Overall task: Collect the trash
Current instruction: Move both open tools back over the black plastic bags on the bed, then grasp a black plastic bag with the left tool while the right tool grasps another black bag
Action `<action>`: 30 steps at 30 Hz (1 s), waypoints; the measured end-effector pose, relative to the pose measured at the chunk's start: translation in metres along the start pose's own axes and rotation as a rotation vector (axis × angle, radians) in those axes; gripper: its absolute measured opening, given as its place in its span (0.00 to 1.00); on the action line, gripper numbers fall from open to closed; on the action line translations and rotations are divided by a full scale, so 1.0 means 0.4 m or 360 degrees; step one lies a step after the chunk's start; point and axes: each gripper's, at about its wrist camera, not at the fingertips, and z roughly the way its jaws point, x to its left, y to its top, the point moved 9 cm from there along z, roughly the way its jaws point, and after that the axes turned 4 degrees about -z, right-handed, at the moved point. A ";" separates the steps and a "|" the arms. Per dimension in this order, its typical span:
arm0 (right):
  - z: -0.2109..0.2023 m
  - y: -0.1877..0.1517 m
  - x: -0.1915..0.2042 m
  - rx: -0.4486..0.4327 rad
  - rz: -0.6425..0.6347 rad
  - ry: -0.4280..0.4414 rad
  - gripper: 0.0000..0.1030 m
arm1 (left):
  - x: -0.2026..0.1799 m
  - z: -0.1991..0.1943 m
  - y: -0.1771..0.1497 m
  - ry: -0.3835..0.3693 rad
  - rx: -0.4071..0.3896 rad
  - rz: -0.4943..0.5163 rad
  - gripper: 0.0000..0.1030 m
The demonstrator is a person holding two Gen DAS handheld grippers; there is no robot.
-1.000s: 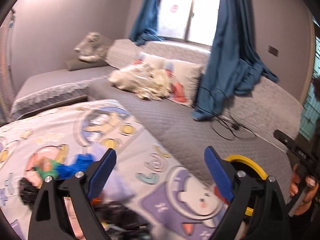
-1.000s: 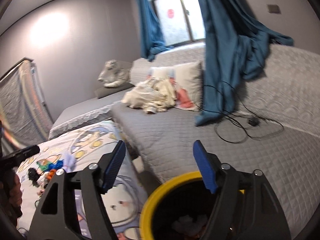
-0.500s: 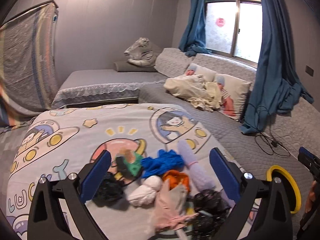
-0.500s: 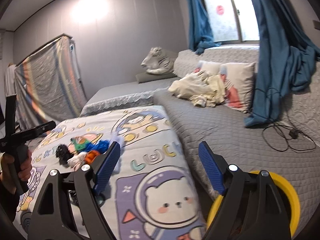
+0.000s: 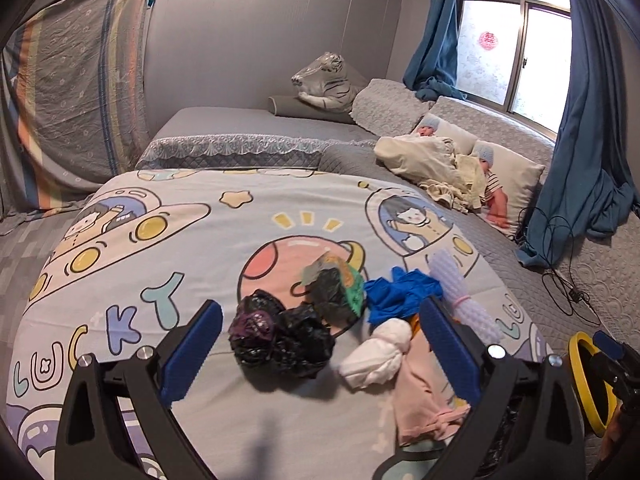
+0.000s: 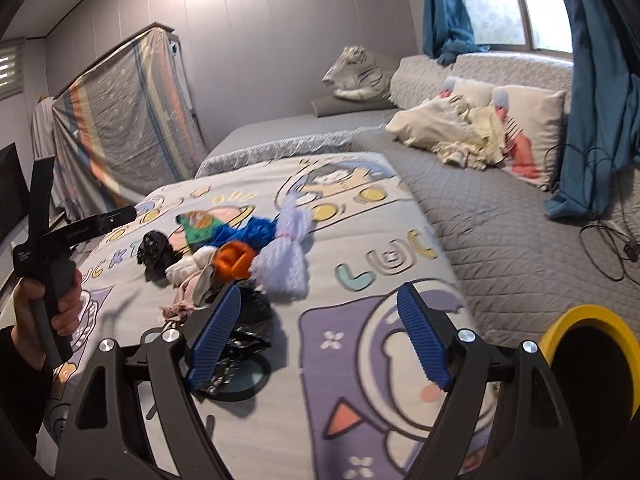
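A heap of trash lies on the cartoon bedsheet [image 5: 160, 248]: a crumpled black bag [image 5: 280, 338], a green and black wrapper [image 5: 334, 286], a blue glove [image 5: 400, 294], a white wad [image 5: 380, 354], pink cloth [image 5: 424, 396] and pale foam netting [image 5: 460, 292]. My left gripper [image 5: 320, 352] is open and empty, just above the black bag. My right gripper [image 6: 316, 336] is open and empty, over the sheet beside a black bag [image 6: 244, 332]. The foam netting [image 6: 286, 256] and an orange piece [image 6: 234, 260] lie ahead. The yellow-rimmed bin [image 6: 592, 344] stands at the right; it also shows in the left wrist view [image 5: 588, 388].
A grey quilted sofa [image 6: 500, 232] runs along the right with pillows and a cream blanket [image 5: 436, 160]. A black cable [image 5: 560, 264] lies on it below blue curtains [image 5: 592, 140]. A toy tiger [image 5: 324, 80] sits at the back. A draped sheet [image 5: 72, 92] stands left.
Both grippers have swung left from the sofa and the bin to the trash heap on the sheet. The left gripper has come down closer to the black bag. Both stay open.
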 end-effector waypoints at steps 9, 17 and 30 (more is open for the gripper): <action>0.080 -0.027 0.087 0.0097 -0.0077 0.0119 0.75 | 0.058 0.047 -0.036 0.0061 0.0095 -0.0012 0.92; 0.146 -0.046 0.141 0.0181 -0.0100 0.0180 0.74 | 0.092 0.106 -0.059 0.0086 0.0200 -0.0065 0.92; 0.211 -0.077 0.143 0.0312 -0.0077 0.0216 0.64 | 0.094 0.193 -0.058 0.0096 0.0287 -0.0050 0.84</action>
